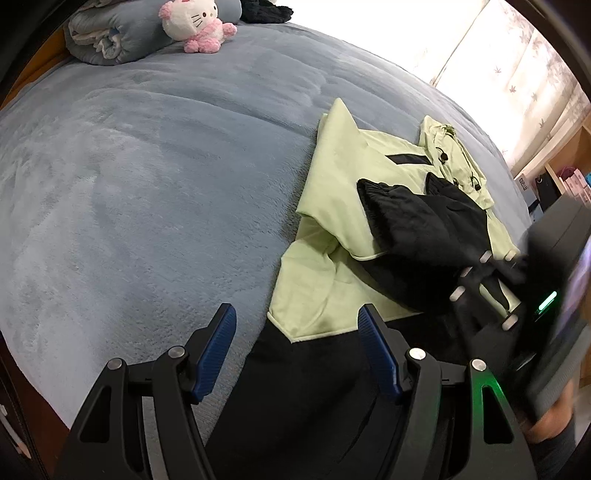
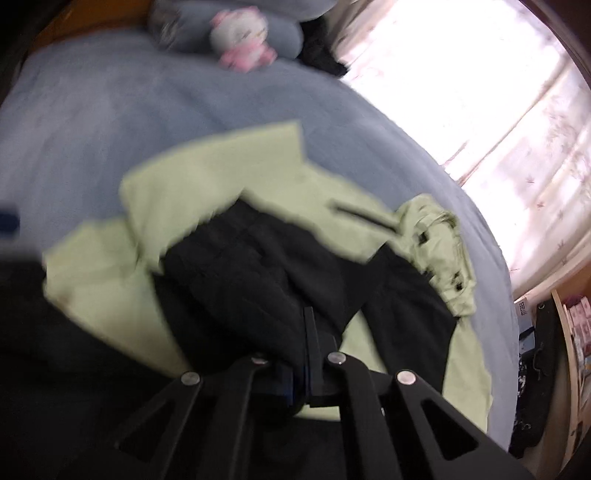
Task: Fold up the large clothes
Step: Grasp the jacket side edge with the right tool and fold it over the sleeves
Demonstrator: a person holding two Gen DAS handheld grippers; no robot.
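Note:
A light green jacket (image 1: 332,184) (image 2: 207,184) with black panels lies spread on the bed, its hood (image 1: 450,147) (image 2: 439,236) toward the window. One black sleeve (image 1: 413,221) (image 2: 251,273) is laid across the jacket's body. My right gripper (image 1: 476,260) (image 2: 308,317) is shut, its fingers pinched on the near end of that sleeve. My left gripper (image 1: 296,314) stands open above the jacket's black lower hem (image 1: 314,369), blue pads apart, with nothing pressed between them. The right wrist view is blurred.
A blue-grey fleece blanket (image 1: 147,166) covers the bed. A pink and white plush toy (image 1: 195,22) (image 2: 240,37) and a rolled quilt (image 1: 107,33) sit at the head end. Bright curtains (image 1: 498,55) and shelves (image 2: 576,332) lie beyond the bed's right side.

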